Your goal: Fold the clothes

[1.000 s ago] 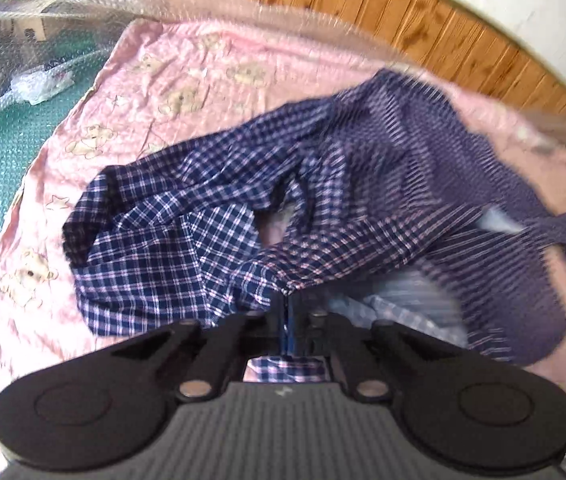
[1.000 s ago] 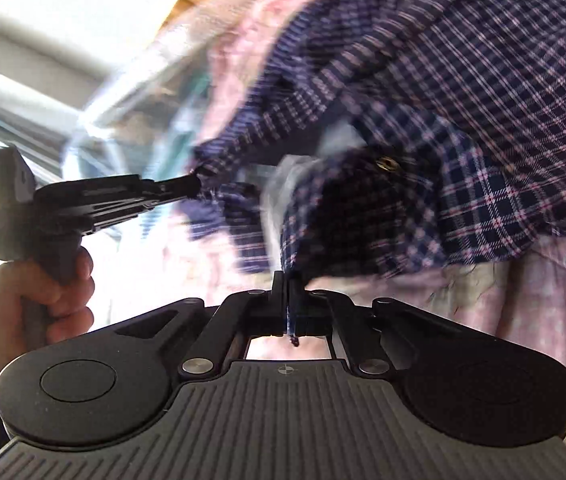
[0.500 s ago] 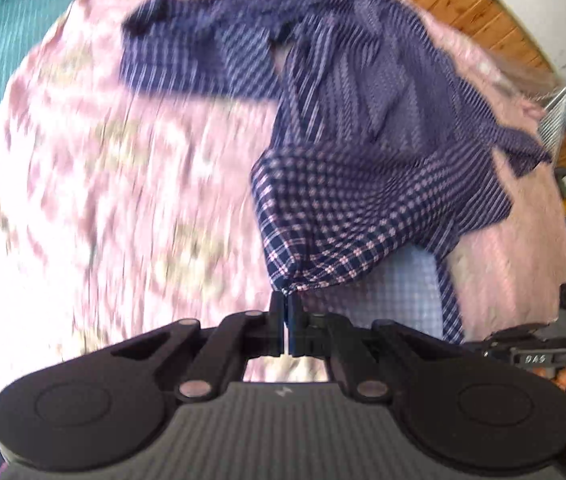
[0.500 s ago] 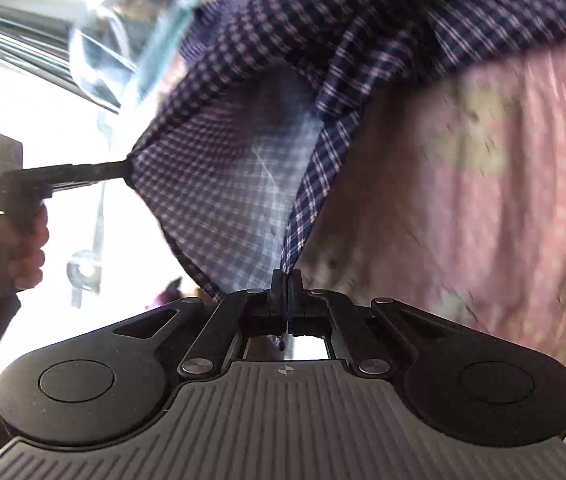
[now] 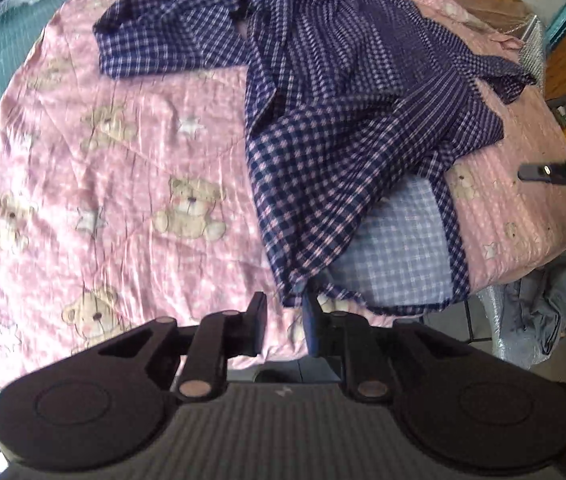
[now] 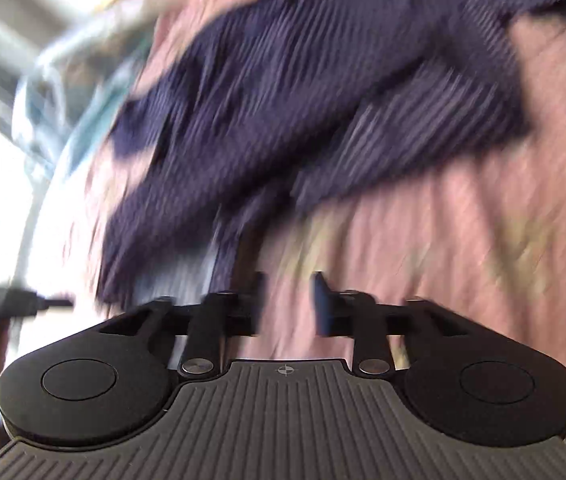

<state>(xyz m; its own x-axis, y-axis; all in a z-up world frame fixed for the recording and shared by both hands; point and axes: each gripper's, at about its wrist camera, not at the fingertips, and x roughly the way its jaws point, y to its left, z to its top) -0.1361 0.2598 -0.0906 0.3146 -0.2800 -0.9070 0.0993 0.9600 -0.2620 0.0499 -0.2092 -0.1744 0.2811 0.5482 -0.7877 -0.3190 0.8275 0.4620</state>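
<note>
Both tongs are seen with their jaws parted and nothing held between them. Nearest, the left gripper [image 5: 283,322] is poised just at the near hem of the plaid shirt [image 5: 347,92], whose turned-over corner hangs right before the open fingers, a little to the right of the gap; whether cloth and finger touch cannot be told. From that corner the shirt is laid away from the left gripper, its long axis running from the near edge of the pink quilt [image 5: 123,184] toward the far side, with the paler inside of the cloth shown at the near hem and one sleeve thrown out to the far left, the other to the far right. The garment is spread but rumpled, not folded. The right gripper [image 6: 287,304] is blurred in its own view; the shirt [image 6: 283,100] is seen ahead and to its left, with bare quilt [image 6: 443,240] directly before its fingers. In the left wrist view the right gripper [image 5: 555,171] is glimpsed at the right edge, well apart from the cloth. The near hem is judged closer to the left gripper than to the right.
</note>
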